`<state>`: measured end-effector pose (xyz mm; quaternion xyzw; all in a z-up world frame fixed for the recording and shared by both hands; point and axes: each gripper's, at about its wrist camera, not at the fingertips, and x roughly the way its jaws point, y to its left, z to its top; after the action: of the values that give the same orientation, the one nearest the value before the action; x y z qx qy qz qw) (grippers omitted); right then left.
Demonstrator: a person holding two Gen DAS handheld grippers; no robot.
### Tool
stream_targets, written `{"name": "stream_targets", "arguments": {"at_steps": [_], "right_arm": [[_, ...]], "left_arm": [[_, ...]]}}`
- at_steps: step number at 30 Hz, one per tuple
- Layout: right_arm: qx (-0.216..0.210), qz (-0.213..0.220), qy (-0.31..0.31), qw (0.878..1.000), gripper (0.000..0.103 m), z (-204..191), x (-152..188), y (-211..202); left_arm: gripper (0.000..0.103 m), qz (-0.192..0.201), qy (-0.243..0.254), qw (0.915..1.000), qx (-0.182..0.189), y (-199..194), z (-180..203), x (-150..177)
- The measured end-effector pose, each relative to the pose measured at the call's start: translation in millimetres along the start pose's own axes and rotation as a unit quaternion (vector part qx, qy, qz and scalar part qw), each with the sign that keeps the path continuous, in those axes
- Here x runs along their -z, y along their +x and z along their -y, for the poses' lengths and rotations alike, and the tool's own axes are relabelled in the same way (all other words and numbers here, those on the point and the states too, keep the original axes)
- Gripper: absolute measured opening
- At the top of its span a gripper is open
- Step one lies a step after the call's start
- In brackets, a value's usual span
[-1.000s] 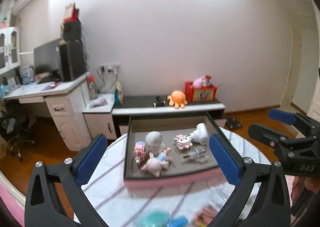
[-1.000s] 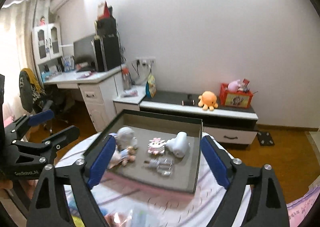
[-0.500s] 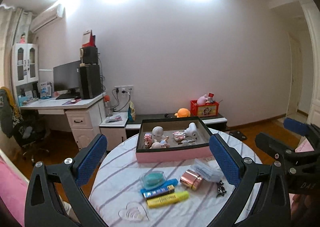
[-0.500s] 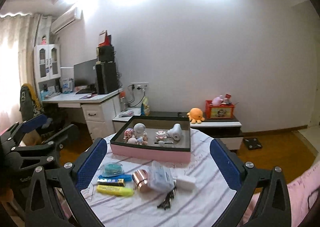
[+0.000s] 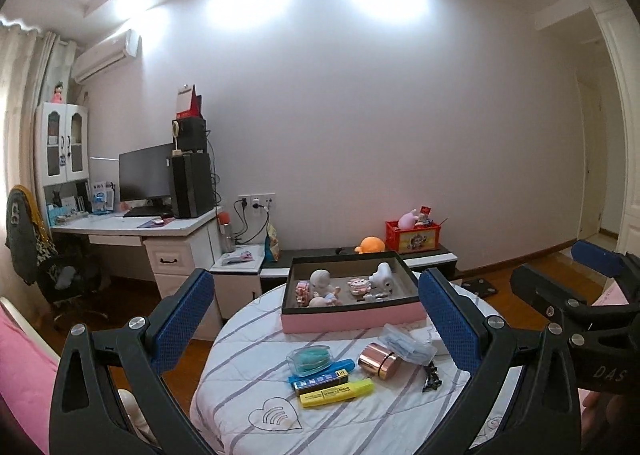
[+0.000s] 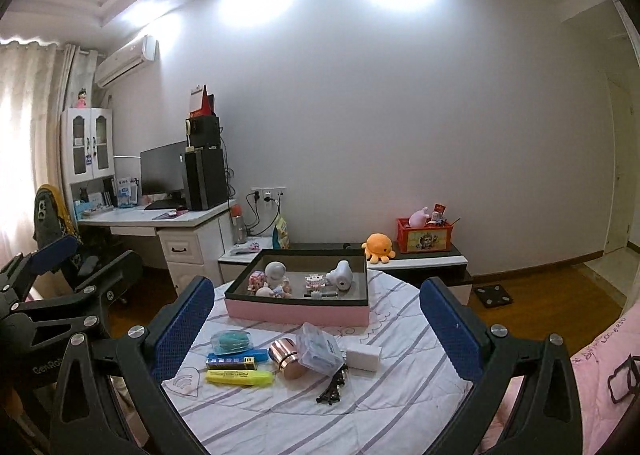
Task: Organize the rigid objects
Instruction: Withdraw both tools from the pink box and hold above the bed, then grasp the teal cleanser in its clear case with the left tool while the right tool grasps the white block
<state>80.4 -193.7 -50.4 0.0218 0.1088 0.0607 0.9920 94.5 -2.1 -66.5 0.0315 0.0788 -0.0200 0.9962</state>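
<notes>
A pink tray (image 5: 352, 320) (image 6: 296, 313) with small figurines stands at the far side of a round striped table (image 5: 248, 379) (image 6: 384, 407). In front of it lie a teal case (image 5: 311, 359) (image 6: 232, 341), a blue box (image 5: 322, 373), a yellow highlighter (image 5: 337, 391) (image 6: 239, 377), a copper cylinder (image 5: 379, 359) (image 6: 286, 358), a clear plastic box (image 5: 406, 345) (image 6: 320, 347), a white block (image 6: 363, 357) and black clips (image 6: 332, 389). My left gripper (image 5: 316, 319) and right gripper (image 6: 316, 319) are open, empty, held back above the table's near edge.
A white desk (image 5: 136, 227) with monitor and chair stands left. A low cabinet (image 6: 420, 259) behind the table holds an orange plush and a red box. Pink bedding (image 6: 600, 367) lies at right. Wooden floor (image 6: 540, 283) runs to the right.
Both grippers have pulled back and up from close over the tray. The whole table and the loose items in front of the tray have come into view.
</notes>
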Motion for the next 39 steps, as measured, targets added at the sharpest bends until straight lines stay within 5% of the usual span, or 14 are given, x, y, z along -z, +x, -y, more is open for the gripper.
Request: {"name": "stream_targets", "arguments": {"at_steps": [12, 21, 28, 39], "right_arm": [[-0.003, 0.000, -0.003, 1.000, 0.103, -3.8, 0.8, -3.6], [0.016, -0.024, -0.001, 1.000, 0.103, 6.5, 6.8, 10.9], [0.054, -0.095, 0.016, 0.994, 0.103, 39.4, 35.6, 50.7], [0.066, -0.197, 0.040, 0.977, 0.103, 72.8, 90.9, 107.6]], "left_arm": [[0.103, 0.000, -0.002, 1.0000, 0.003, -3.3, -1.3, -0.2], [0.103, -0.038, -0.006, 0.9993, -0.004, 19.3, -10.4, 11.1], [0.103, -0.136, -0.035, 0.9900, 0.011, 68.0, -36.8, 61.3], [0.103, -0.274, -0.020, 0.9615, 0.016, 144.3, -24.4, 145.1]]}}
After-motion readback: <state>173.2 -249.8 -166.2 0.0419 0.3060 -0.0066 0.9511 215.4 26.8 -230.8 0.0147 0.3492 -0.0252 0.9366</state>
